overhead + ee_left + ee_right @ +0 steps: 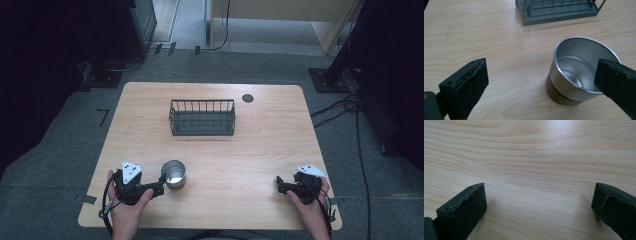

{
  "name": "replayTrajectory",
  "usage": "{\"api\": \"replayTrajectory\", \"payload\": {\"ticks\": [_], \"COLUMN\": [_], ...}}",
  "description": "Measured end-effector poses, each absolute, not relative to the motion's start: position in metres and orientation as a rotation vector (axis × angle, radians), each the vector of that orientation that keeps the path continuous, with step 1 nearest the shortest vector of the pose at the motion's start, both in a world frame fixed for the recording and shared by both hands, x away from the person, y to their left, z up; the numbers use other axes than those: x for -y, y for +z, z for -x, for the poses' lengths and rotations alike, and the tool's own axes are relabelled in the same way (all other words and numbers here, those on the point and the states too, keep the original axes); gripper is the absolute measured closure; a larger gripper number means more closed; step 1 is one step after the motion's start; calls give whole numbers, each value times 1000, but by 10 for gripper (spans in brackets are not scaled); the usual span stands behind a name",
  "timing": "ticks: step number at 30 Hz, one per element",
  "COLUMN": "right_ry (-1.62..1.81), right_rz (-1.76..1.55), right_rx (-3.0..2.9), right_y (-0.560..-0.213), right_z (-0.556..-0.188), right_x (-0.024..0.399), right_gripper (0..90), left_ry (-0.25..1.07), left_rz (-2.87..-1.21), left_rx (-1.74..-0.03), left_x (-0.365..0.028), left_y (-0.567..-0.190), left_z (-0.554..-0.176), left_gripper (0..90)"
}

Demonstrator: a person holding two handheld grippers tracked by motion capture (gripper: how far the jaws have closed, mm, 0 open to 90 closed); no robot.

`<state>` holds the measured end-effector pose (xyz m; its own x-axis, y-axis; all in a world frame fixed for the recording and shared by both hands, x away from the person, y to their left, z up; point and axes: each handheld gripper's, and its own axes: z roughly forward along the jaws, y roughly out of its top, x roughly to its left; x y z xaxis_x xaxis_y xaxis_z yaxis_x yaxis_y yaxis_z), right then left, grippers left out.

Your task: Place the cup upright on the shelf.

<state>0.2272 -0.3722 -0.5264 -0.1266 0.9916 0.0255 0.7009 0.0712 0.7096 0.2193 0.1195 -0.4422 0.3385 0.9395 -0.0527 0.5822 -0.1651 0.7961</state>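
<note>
A small shiny metal cup (pixel 174 174) stands upright and empty on the wooden table (pixel 250 150), near its front left. My left gripper (pixel 161 184) is open right beside it. In the left gripper view the cup (pixel 579 67) sits to the right between the jaws, with the right jaw in front of its rim. A dark wire basket (pixel 202 118) stands empty at the table's middle back, and its base shows as the basket (pixel 559 11) at the top of the left gripper view. My right gripper (pixel 281 184) rests open at the front right, above bare wood (pixel 536 170).
A small dark round grommet (pixel 247 98) sits in the tabletop behind the basket. Grey carpet surrounds the table, with cables (pixel 345 107) and stand bases on the floor at the right and back left.
</note>
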Motion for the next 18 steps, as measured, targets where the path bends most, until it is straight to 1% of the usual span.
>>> {"api": "replayTrajectory", "payload": {"ticks": [18], "right_ry": [809], "right_rz": [-1675], "right_rx": [-1882], "right_y": [-526], "right_z": [-227], "right_x": [372], "right_gripper": [0], "left_ry": [563], "left_rz": [-1892], "left_rx": [-1298], "left_x": [-93], "left_y": [-446], "left_z": [-220], "left_gripper": [0]}}
